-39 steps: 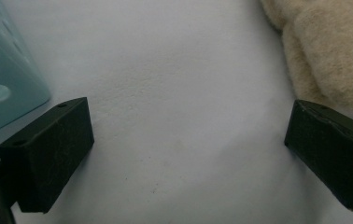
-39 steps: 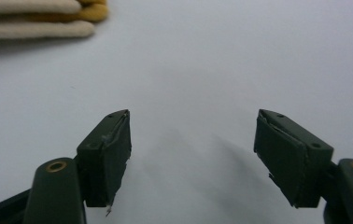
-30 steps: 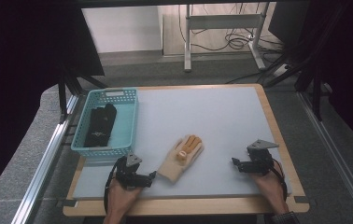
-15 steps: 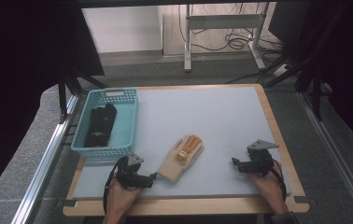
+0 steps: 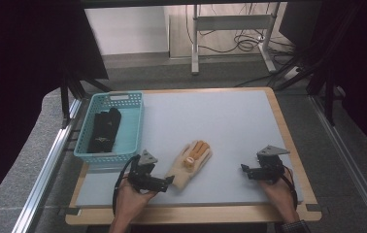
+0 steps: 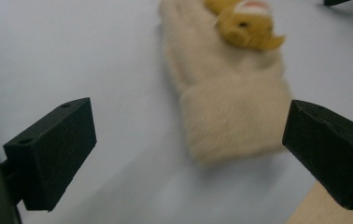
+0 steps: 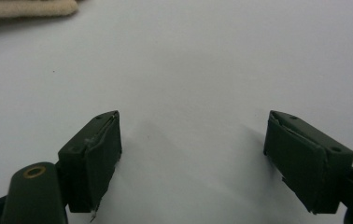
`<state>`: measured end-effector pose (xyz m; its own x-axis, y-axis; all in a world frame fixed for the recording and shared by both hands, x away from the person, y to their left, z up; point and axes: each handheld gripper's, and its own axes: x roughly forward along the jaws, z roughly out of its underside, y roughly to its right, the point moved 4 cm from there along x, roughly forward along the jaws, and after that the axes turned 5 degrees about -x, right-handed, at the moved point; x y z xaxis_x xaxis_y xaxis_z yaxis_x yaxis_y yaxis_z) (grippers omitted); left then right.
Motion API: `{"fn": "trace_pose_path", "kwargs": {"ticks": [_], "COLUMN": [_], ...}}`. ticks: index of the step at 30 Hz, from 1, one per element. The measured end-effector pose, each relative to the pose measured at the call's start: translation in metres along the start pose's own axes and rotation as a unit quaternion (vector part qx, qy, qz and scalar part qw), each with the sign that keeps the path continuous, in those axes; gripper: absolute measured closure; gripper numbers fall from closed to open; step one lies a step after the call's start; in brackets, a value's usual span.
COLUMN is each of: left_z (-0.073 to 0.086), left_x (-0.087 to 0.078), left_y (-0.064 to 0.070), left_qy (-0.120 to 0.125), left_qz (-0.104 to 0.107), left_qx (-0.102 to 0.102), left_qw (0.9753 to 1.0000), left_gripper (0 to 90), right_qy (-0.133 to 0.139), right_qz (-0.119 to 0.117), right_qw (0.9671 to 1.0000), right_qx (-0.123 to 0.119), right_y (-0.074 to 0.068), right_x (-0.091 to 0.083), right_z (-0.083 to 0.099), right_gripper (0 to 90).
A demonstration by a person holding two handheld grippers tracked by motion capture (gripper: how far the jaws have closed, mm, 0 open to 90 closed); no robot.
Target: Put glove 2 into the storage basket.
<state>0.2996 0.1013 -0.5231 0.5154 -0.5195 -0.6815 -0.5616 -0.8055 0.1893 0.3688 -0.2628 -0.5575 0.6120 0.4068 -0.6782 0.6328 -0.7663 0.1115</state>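
one glove [image 5: 190, 164], one basket [image 5: 134, 127], perhaps two dark items [image 5: 104, 129]

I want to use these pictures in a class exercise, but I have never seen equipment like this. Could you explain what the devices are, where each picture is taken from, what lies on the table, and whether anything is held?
A person at a table holds a two-jawed tool in each hand: the left hand-held gripper and the right hand-held gripper. One picture looks down from above. The other two come from cameras riding on the grippers, looking along their black jaws. On the table lies a cream glove with orange fingers. A blue basket to the left holds a dark item. Both grippers are open and hold nothing. The left one is right by the glove's cuff, with the jaws either side of it.
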Motion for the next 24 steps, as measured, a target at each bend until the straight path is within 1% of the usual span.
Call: {"fn": "trace_pose_path", "kwargs": {"ticks": [2,3,7,9,13,14,16,18,20,21,23,24], "left_z": [-0.006,-0.01,-0.018,-0.02,-0.024,-0.025,-0.026,-0.028,-0.029,-0.029,-0.03,-0.03], "left_x": [0.009,0.017,0.039,0.049,0.065,0.07,0.078,0.083,0.087,0.09,0.092,0.092], "left_y": [0.005,0.007,0.013,0.015,0.018,0.019,0.021,0.023,0.025,0.026,0.028,0.029], "left_qy": [-0.005,-0.012,-0.03,-0.037,-0.048,-0.053,-0.06,-0.066,-0.071,-0.074,-0.077,-0.076], "left_qz": [0.005,0.009,0.016,0.009,0.004,-0.003,-0.007,-0.01,-0.013,-0.013,-0.026,-0.026], "left_qx": [0.002,0.005,0.001,0.003,0.005,0.01,0.013,0.017,0.024,0.028,0.045,0.044], "left_qw": [1.0,0.9999,0.9994,0.9993,0.9988,0.9985,0.9981,0.9976,0.9971,0.9967,0.9957,0.9958], "left_gripper": [2.3,2.2,2.0,1.9,2.4,2.7,4.4,7.6,13.3,17.2,25.3,30.1], "right_qy": [0.0,0.0,0.0,0.0,0.001,0.001,0.001,0.001,0.001,0.001,0.001,0.001], "right_qz": [0.0,0.0,0.0,0.0,0.0,0.0,0.0,0.0,0.0,0.0,0.0,0.0], "right_qw": [1.0,1.0,1.0,1.0,1.0,1.0,1.0,1.0,1.0,1.0,1.0,1.0], "right_qx": [0.0,0.0,0.0,0.0,0.0,0.0,0.0,0.0,0.0,0.0,0.0,0.0], "right_y": [0.0,0.0,0.0,0.0,0.0,0.0,0.0,0.0,0.0,0.0,0.0,0.0], "right_x": [0.0,0.0,0.0,0.0,0.0,0.0,0.0,0.0,0.0,0.0,0.0,0.0], "right_z": [0.0,0.0,0.0,0.0,0.0,0.0,0.0,0.0,0.0,0.0,0.0,0.0], "right_gripper": [18.4,18.4,18.4,18.4,18.4,18.4,18.4,18.4,18.4,18.4,18.4,18.4]}}
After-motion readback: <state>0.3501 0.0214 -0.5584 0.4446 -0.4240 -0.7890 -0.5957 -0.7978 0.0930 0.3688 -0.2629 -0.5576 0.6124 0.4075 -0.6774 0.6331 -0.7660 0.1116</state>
